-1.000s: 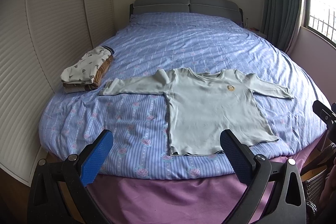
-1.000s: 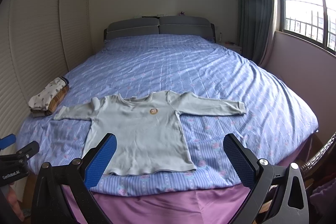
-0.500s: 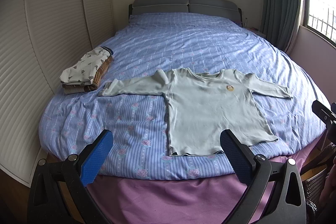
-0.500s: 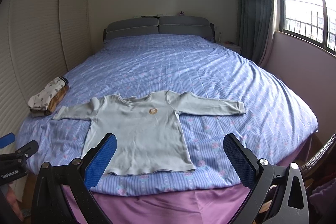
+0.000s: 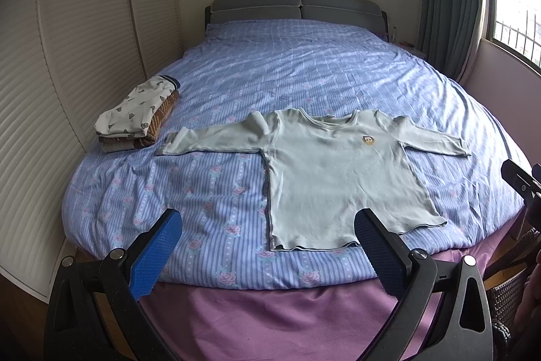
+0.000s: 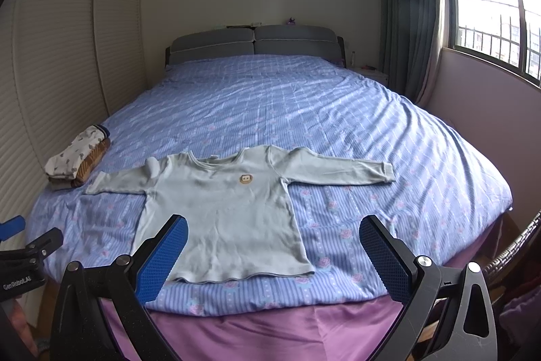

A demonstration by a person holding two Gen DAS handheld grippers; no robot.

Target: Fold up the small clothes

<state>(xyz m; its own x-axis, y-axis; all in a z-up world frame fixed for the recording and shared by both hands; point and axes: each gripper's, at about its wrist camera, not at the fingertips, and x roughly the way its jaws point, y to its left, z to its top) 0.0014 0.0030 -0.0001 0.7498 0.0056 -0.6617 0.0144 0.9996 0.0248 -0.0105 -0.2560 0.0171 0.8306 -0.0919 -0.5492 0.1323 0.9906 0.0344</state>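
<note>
A small pale green long-sleeved shirt lies flat, front up, near the foot edge of the bed, sleeves spread to both sides, with a little brown badge on the chest. My left gripper hangs open in front of the bed's foot, short of the shirt's hem and slightly left of it. My right gripper is open too, level with the hem and over the shirt's lower right part in the view. Neither holds anything.
A stack of folded clothes rests at the bed's left edge beside the left sleeve. The bed carries a blue striped floral cover over a purple sheet. Slatted wardrobe doors stand left; curtain and window right. A wicker basket sits low right.
Both views have shifted only slightly; the shirt and the folded stack have not moved, and both grippers remain open.
</note>
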